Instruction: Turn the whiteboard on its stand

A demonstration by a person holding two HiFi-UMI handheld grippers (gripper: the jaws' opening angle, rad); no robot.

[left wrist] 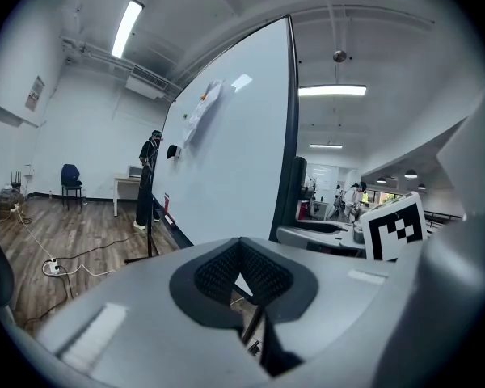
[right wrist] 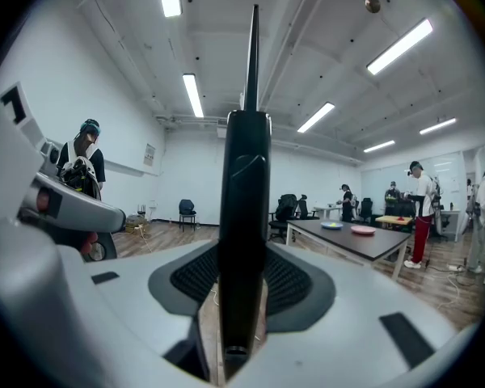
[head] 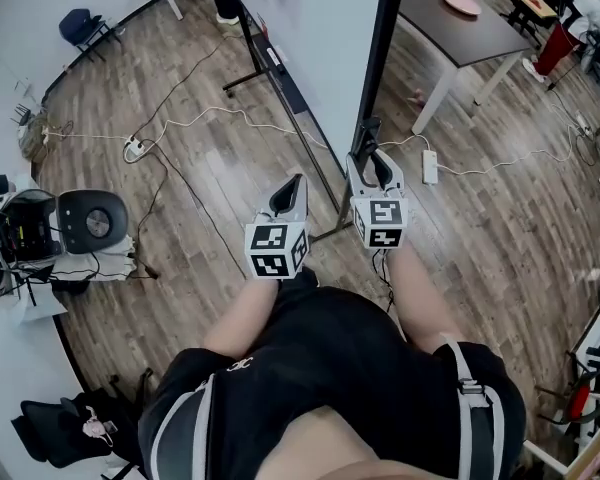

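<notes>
Gripping the whiteboard (head: 320, 28) edge, right tool (head: 373, 160); left tool (head: 297, 182) pinched together; board's top cut off.

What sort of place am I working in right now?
Probably a shared office or lab workspace: a large freestanding whiteboard, a dark table with office chairs nearby, and a power strip with cables on the wood-look floor.

The large white whiteboard with a black frame (head: 325, 58) stands upright on its black metal tube stand (head: 248, 76) on the wooden floor (head: 210, 168). Its face is mostly blank, with a crumpled white paper (left wrist: 200, 110) stuck high up. Its near black side edge (right wrist: 242, 241) rises vertically
</notes>
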